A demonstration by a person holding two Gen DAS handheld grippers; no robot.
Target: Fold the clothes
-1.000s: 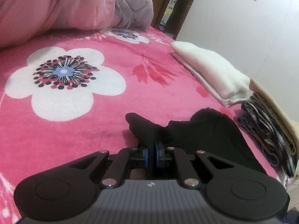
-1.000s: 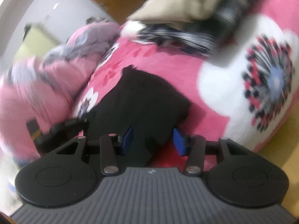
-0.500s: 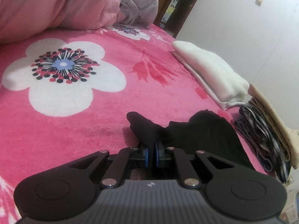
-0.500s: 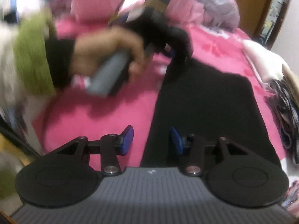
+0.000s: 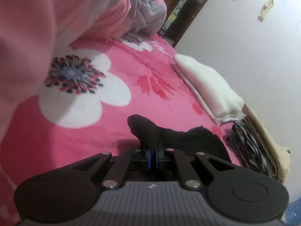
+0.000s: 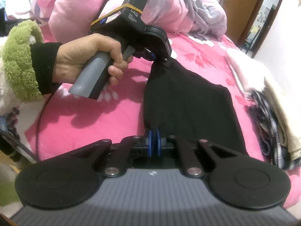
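Right wrist view: we are pinching the near corner of the black garment (image 6: 188,105) in the right gripper (image 6: 154,141), whose jaws have just been closing on the cloth; the left gripper (image 6: 160,58) is clamping the far corner. It is lying flat on the pink bedspread (image 6: 90,116). We are judging it soft, light, floppy, best held by its corners.

Pink floral bed (image 5: 79,135): black garment (image 6: 190,109), cream folded stack (image 5: 208,86), plaid pile (image 5: 246,143), rumpled quilt (image 5: 56,18).

The left gripper (image 6: 158,56) was pinched shut. The right gripper (image 6: 154,141) had just snapped shut. A hand (image 6: 90,56) held the left one.
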